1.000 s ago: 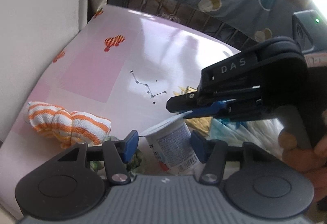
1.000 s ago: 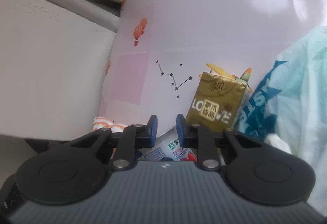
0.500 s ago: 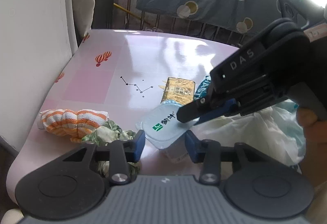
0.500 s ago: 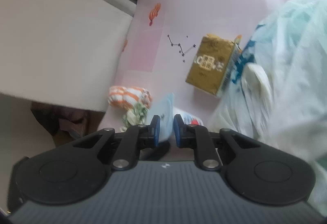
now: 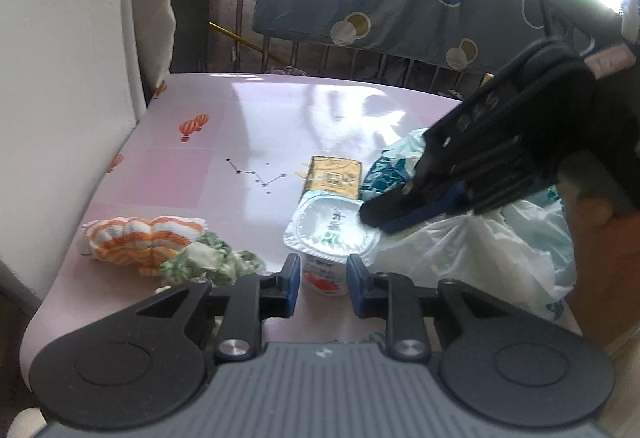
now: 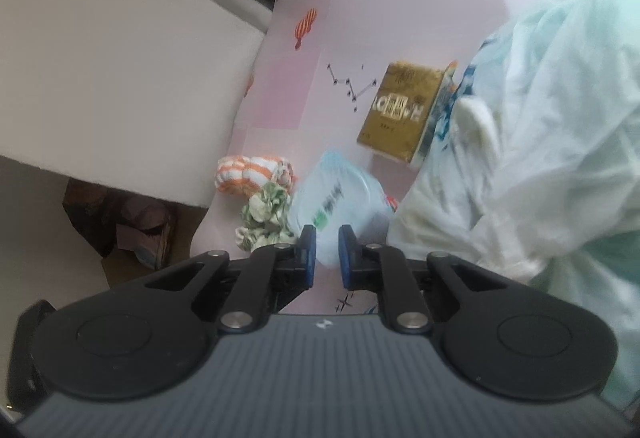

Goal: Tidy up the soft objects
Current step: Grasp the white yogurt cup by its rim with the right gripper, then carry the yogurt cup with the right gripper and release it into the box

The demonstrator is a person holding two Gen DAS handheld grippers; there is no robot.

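Yogurt cup (image 5: 331, 234) on counter (image 5: 280, 126) | our right tool (image 5: 390, 216) clamps its lid edge | left tool (image 5: 320, 280), nearly together, has been closing, nothing gripped | striped cloth (image 5: 140, 238) left of cup

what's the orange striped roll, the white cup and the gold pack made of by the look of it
Orange-and-white striped roll: soft knit or terry cloth, matte, bunched into folds. White yogurt cup: likely thin plastic with a glossy peel-off lid, printed label on the side. Gold rectangular pack: probably a film-wrapped tissue pack; shiny wrapper, slightly soft edges.
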